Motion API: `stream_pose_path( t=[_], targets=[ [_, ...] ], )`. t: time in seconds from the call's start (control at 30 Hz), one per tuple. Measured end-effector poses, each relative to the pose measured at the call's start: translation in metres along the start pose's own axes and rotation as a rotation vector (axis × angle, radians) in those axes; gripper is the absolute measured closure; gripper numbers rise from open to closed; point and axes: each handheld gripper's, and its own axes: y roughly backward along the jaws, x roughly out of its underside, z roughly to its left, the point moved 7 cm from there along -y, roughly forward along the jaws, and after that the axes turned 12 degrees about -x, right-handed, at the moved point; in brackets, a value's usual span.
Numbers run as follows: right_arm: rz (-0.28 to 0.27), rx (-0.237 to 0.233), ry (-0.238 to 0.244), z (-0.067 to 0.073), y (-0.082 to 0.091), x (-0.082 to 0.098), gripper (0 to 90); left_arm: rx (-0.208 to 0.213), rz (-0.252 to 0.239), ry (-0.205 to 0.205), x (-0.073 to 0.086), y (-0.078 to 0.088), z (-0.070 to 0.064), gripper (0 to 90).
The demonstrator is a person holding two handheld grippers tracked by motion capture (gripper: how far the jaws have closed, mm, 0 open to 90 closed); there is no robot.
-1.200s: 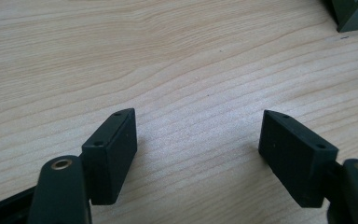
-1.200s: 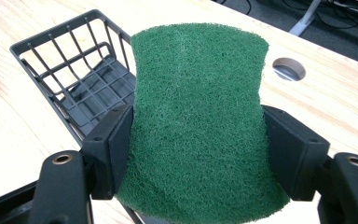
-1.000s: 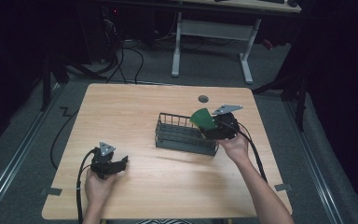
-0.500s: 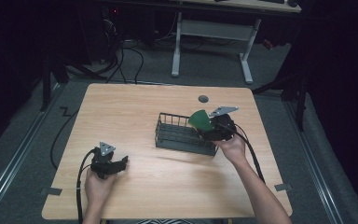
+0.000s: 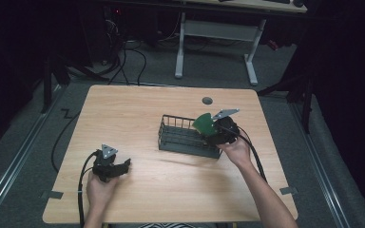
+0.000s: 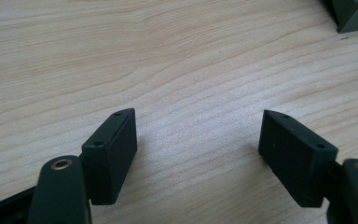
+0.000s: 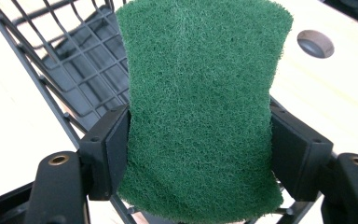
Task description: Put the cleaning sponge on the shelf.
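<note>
Scouring pad (image 7: 200, 107) unmoved over basket (image 5: 180, 137).

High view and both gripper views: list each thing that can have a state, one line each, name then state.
Green scouring pad: squeezed between the right gripper's jaws, held above the basket's right end.
Wire basket: upright on the table, nothing seen lying in it.
Right gripper: shut on the pad.
Left gripper: open, nothing between its jaws, low over bare wood.
Table: one round hole near its far edge.
</note>
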Motion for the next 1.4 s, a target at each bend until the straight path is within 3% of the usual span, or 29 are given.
stream_pose_path(
  t=[0.3,0.73,0.9,1.1,1.4],
  targets=[
    [-0.018,-0.031,-0.021,0.000,0.000,0.002,26.5,0.002,0.000,-0.002,0.000,0.000,0.000,28.3],
    [-0.017,-0.037,-0.007,0.002,0.003,0.002,24.5,0.003,-0.002,-0.004,-0.001,-0.001,0.000,28.6],
    [-0.026,-0.035,-0.003,0.003,0.002,0.003,29.8,0.004,-0.002,-0.005,-0.001,-0.001,-0.001,28.6],
    [-0.080,-0.046,-0.031,0.003,0.004,0.002,31.0,0.005,-0.003,-0.006,-0.001,-0.001,-0.001,28.5],
    [-0.166,-0.016,-0.080,-0.002,0.032,0.001,34.2,0.005,-0.002,-0.007,-0.001,-0.001,-0.001,28.4]
  ],
)
